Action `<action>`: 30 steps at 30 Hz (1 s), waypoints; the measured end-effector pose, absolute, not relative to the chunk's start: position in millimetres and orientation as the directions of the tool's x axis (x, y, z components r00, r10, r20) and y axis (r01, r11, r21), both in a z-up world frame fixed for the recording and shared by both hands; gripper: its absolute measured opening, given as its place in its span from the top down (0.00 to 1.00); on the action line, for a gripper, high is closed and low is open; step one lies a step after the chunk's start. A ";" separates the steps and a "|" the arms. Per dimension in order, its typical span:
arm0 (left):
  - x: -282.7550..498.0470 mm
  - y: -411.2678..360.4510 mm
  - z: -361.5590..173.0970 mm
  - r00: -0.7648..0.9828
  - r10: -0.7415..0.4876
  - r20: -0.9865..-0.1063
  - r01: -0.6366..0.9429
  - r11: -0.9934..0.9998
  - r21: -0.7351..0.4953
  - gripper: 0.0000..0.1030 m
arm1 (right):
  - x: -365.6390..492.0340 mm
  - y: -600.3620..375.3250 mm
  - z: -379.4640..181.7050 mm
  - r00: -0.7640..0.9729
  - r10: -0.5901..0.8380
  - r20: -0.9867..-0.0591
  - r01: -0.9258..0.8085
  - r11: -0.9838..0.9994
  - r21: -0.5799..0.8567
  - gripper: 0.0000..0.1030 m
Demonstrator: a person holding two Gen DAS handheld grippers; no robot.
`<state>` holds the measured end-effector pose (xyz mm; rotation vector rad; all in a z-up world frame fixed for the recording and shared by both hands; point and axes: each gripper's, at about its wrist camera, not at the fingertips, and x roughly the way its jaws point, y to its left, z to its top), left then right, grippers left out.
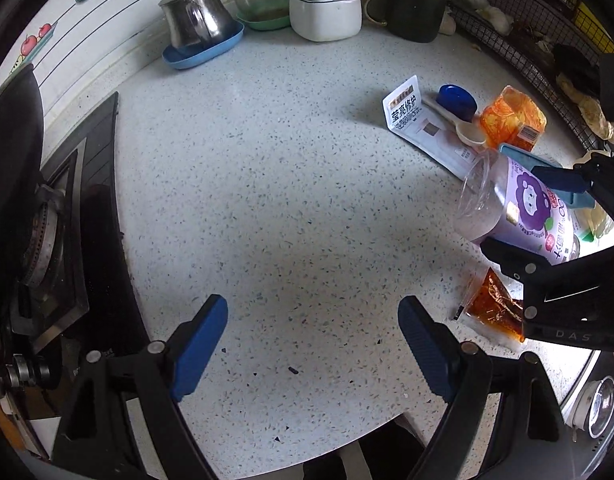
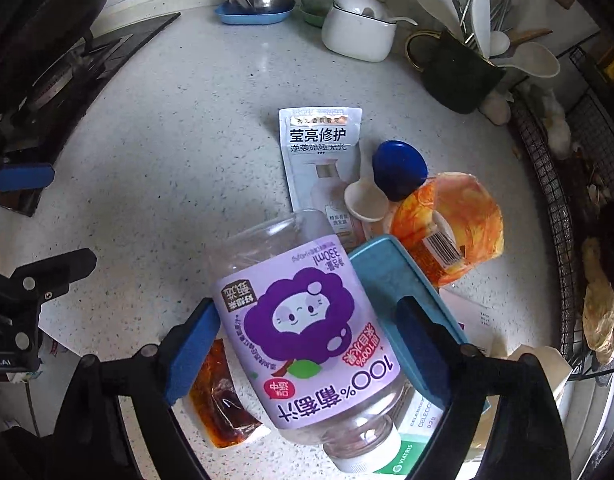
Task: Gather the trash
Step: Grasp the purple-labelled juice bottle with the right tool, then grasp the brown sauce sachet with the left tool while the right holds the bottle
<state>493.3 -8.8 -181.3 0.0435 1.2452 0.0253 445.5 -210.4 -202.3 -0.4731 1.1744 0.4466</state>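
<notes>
Home kitchen: speckled bench (image 1: pixel 267 160), gas stove (image 1: pixel 47 240), steel pot (image 1: pixel 195 12), white sugar jar (image 1: pixel 325 10), mug of utensils (image 2: pixel 463 72).

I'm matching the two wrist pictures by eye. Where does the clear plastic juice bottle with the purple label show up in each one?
Left wrist view: the clear plastic juice bottle with the purple label lies at the right edge, between the right gripper's blue pads.
Right wrist view: the bottle fills the lower centre, between the pads, white cap toward the camera.
Shared landmark: the round dark blue lid, beyond the bottle by the white sachet.
</notes>
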 end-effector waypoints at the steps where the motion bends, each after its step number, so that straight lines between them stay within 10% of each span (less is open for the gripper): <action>1: 492.0 -7.0 -182.2 0.317 0.040 -0.948 0.000 0.999 0.042 0.17 | 443.8 -206.6 -202.3 0.318 0.087 -0.944 -0.571 0.813 -0.117 0.23; 30: 445.6 -34.8 -133.5 0.361 -0.072 -0.930 0.177 0.984 -0.008 0.17 | 367.5 -241.3 -137.5 0.386 0.150 -0.910 -0.427 0.904 -0.033 0.34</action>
